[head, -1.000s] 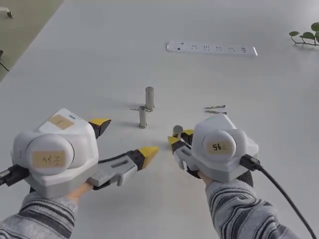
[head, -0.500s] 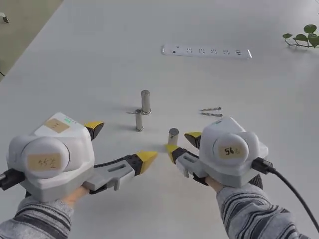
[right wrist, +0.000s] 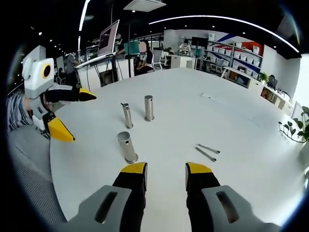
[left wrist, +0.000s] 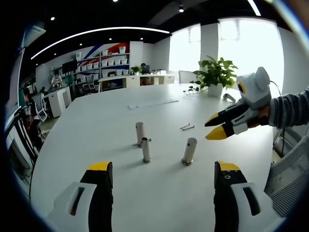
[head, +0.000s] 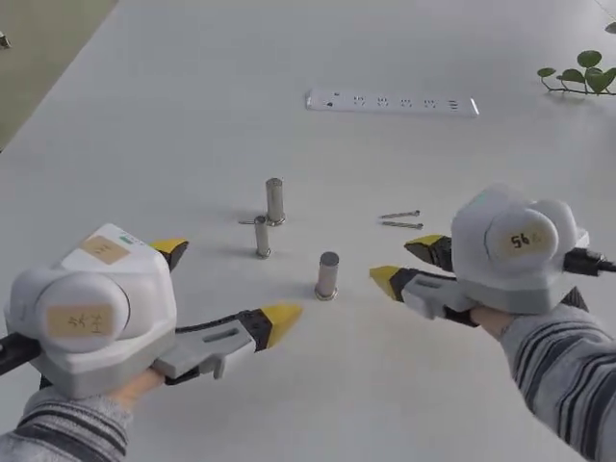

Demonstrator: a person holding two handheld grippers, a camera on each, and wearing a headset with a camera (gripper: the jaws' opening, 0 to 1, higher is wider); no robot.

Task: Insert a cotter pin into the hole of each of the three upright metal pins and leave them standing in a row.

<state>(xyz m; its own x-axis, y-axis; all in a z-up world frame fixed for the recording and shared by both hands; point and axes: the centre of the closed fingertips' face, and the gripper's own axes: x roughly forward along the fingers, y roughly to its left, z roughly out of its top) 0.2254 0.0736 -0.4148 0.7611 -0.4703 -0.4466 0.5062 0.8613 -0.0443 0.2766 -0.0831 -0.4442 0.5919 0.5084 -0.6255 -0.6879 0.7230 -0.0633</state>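
Observation:
Three metal pins stand on the white table (head: pixel 173 115): a far pin (head: pixel 274 201) (left wrist: pixel 139 133) (right wrist: pixel 149 107), a thinner middle pin (head: pixel 262 236) (left wrist: pixel 145 150) (right wrist: pixel 127 116) with a cotter pin (head: pixel 247 221) sticking out near its top, and a near pin (head: pixel 327 275) (left wrist: pixel 189 151) (right wrist: pixel 126 146). Two loose cotter pins (head: pixel 400 220) (left wrist: pixel 186 126) (right wrist: pixel 207 152) lie to the right. My left gripper (head: pixel 226 284) (left wrist: pixel 162 166) is open, left of the near pin. To that pin's right my right gripper (head: pixel 404 262) (right wrist: pixel 166 168) is open with nothing in it.
A white power strip (head: pixel 390 101) lies at the back of the table. A leafy plant (head: pixel 577 75) sits at the far right edge. Bare table stretches around the pins and toward me.
My right gripper has drawn back to the right, away from the near pin, which now stands free. The left gripper has shifted slightly down and left.

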